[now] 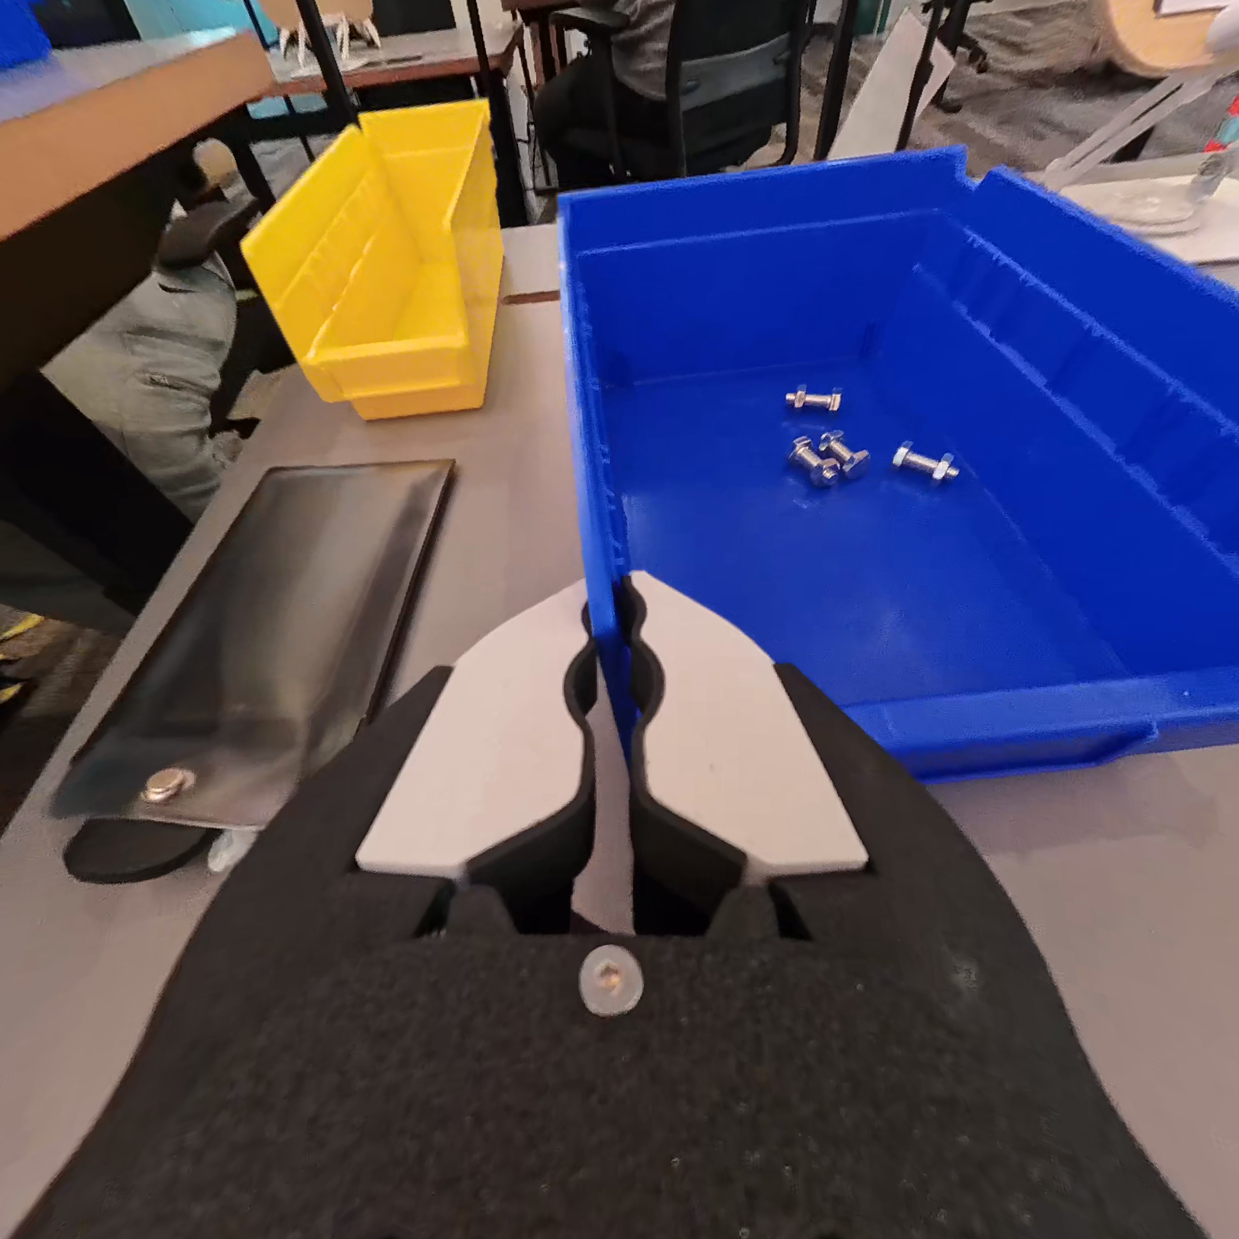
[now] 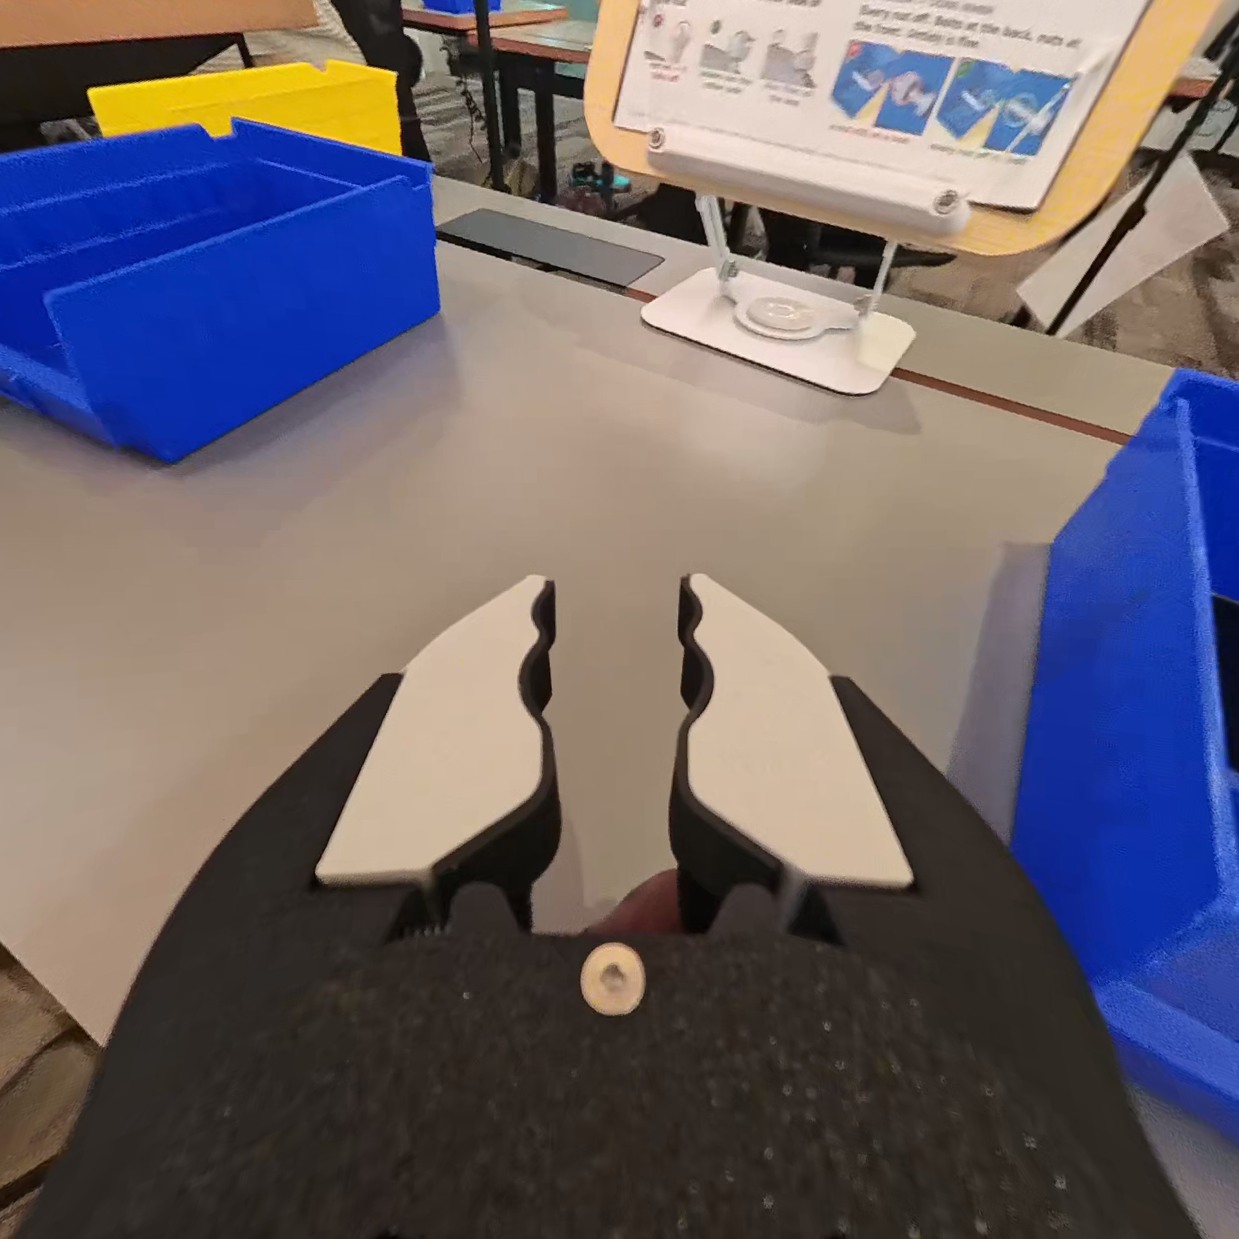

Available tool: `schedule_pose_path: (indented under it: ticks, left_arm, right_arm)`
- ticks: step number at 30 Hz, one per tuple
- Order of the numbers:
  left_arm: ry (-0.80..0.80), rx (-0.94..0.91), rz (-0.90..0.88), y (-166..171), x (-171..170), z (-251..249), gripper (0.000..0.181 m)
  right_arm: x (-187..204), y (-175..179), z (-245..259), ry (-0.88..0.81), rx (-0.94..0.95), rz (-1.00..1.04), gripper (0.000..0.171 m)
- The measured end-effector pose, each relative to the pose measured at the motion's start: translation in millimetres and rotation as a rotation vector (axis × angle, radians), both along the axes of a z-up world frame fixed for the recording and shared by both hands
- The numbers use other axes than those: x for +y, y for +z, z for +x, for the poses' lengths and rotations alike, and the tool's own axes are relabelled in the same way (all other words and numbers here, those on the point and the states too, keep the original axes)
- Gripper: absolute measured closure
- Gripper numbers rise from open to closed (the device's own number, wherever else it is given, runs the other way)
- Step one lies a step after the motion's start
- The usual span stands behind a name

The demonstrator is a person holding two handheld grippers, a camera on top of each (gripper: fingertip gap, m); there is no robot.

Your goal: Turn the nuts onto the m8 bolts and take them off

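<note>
In my left wrist view, my left gripper sits at the near left corner of the large blue bin, its two grey fingers nearly together with only a thin gap between them; the bin's left wall runs up into that gap, though I cannot tell whether the pads truly pinch it or merely straddle it; on the bin floor, toward the far right part, lie four bolts with nuts on them: one farthest back, two lying touching in a small heap, and one just to their right; left of the bin stands a yellow bin, tall and narrow, apart from the blue one; nearer me on the left lies a black pouch with a metal snap button at its near end; all of this rests on a grey table. In my right wrist view, my right gripper hangs over bare grey tabletop with its fingers spread well apart and nothing between them; to the far left sits a blue bin with the yellow bin behind it; at the right edge is the wall of another blue bin; straight ahead stands a white stand carrying a wooden board with an instruction sheet; a flat black panel lies in the table between the far bin and the stand; no bolts or nuts show in this view.
</note>
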State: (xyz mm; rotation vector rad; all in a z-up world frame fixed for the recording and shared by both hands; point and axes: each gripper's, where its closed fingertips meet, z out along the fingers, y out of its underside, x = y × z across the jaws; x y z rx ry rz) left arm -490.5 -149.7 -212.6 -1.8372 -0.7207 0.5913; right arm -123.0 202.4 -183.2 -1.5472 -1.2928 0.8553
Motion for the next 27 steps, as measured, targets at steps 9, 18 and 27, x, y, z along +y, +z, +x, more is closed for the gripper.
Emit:
schedule_pose_path:
  ticks: [9,18,27]
  left_arm:
    - [0.068,0.018,0.088,11,-13,0,0.130]
    - [0.044,0.099,0.376,81,56,116,0.097]
    - [-0.194,0.172,0.241,64,191,238,0.084]
  right_arm:
    - [24,-25,6,-0.059,-0.040,-0.033,0.122]
    - [48,-23,8,-0.158,-0.031,-0.051,0.102]
    - [45,-19,5,-0.183,-0.020,-0.136,0.082]
